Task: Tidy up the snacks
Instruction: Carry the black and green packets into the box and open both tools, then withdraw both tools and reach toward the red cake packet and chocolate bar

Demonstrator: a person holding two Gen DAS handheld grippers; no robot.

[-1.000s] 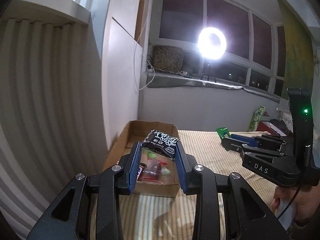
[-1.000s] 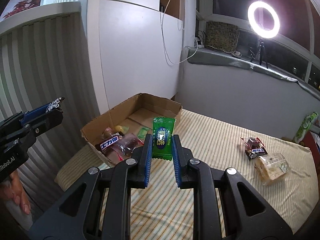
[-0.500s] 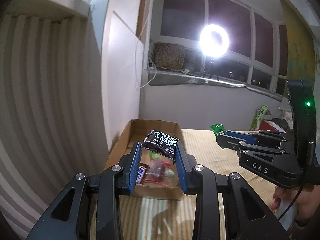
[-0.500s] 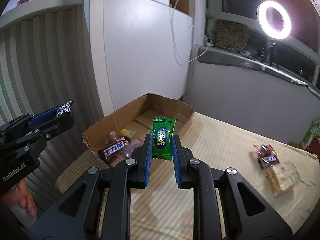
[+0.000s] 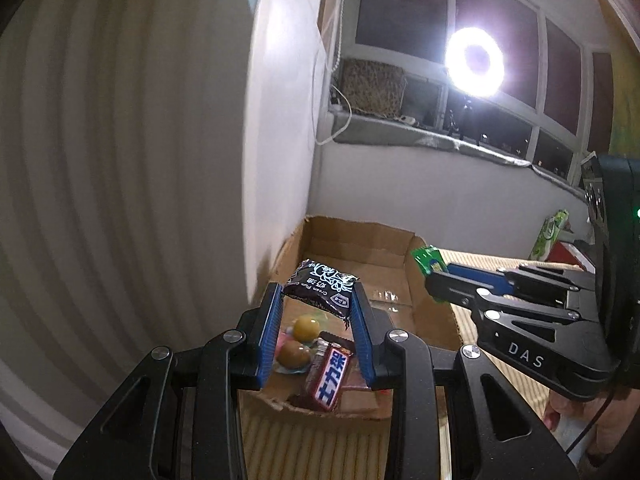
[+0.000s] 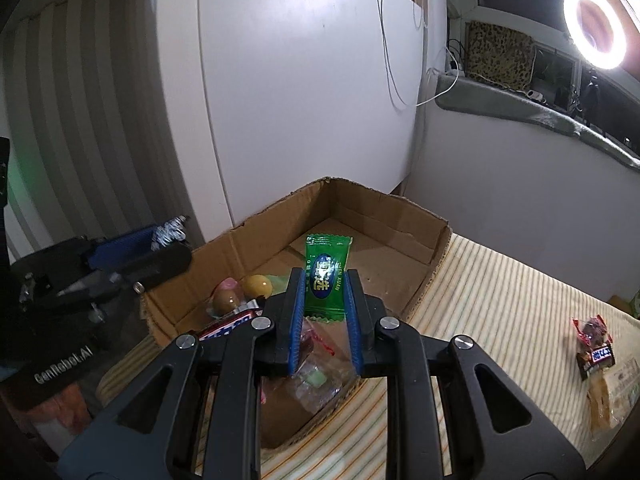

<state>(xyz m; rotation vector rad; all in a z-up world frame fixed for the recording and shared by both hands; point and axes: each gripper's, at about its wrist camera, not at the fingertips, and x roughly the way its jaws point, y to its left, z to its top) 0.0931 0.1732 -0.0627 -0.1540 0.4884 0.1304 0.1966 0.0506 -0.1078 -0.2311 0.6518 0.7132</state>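
Observation:
My left gripper [image 5: 317,304] is shut on a black plum-snack packet [image 5: 322,287] and holds it above the near end of an open cardboard box [image 5: 434,300]. My right gripper [image 6: 325,280] is shut on a green candy packet [image 6: 326,276] over the same box [image 6: 424,240]. The box holds a chocolate bar [image 5: 330,378], round candies [image 5: 306,328] and clear-wrapped sweets [image 6: 316,380]. The right gripper shows in the left wrist view [image 5: 434,276]; the left gripper shows in the right wrist view [image 6: 172,240].
The box sits on a striped cloth [image 6: 500,320] against a white wall panel [image 6: 300,100]. Two more snack packets [image 6: 596,344] lie on the cloth at far right. A green carton [image 5: 552,232] stands at the back right. A ring light [image 5: 474,62] shines by the window.
Both grippers have moved forward and closer to the box, now hanging over it. Each still holds its packet.

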